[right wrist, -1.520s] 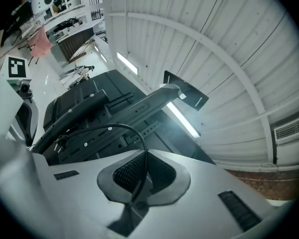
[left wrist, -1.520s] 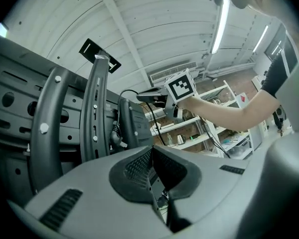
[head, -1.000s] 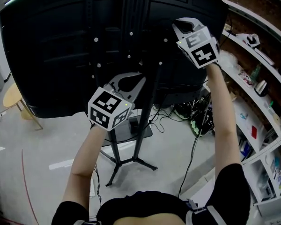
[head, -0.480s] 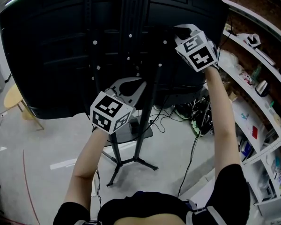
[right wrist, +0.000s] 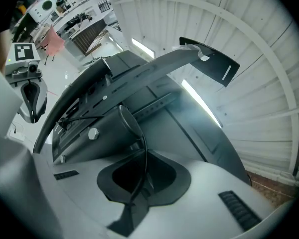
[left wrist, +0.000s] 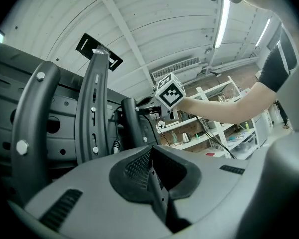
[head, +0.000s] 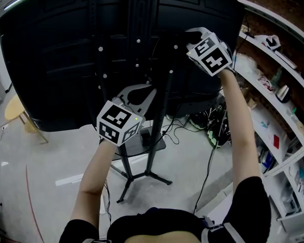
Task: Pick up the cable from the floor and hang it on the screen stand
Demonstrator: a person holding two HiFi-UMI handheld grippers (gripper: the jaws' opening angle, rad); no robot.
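Right claw [head: 193, 33] is raised to the far right, against the back of the screen [head: 55, 59]. Its jaws are nearly together, pinching a thin black cable [right wrist: 141, 151].

From the pads [right wrist: 148, 179] the cable runs up and bends along the end rim of a dark round mount arm [right wrist: 107, 128] of the screen stand [head: 161, 110]. Cannot tell whether it is looped over the arm. So the cable is off the floor [head: 50, 156], up at the mount and held in the right claw.

Left claw [head: 148, 85] is lower and nearer, just beside the stand's post. Its jaws are closed together with nothing between them.

Right side: shelves [head: 273, 115] with small items. Loose cords [head: 213, 128] lie on the floor near the stand's foot.
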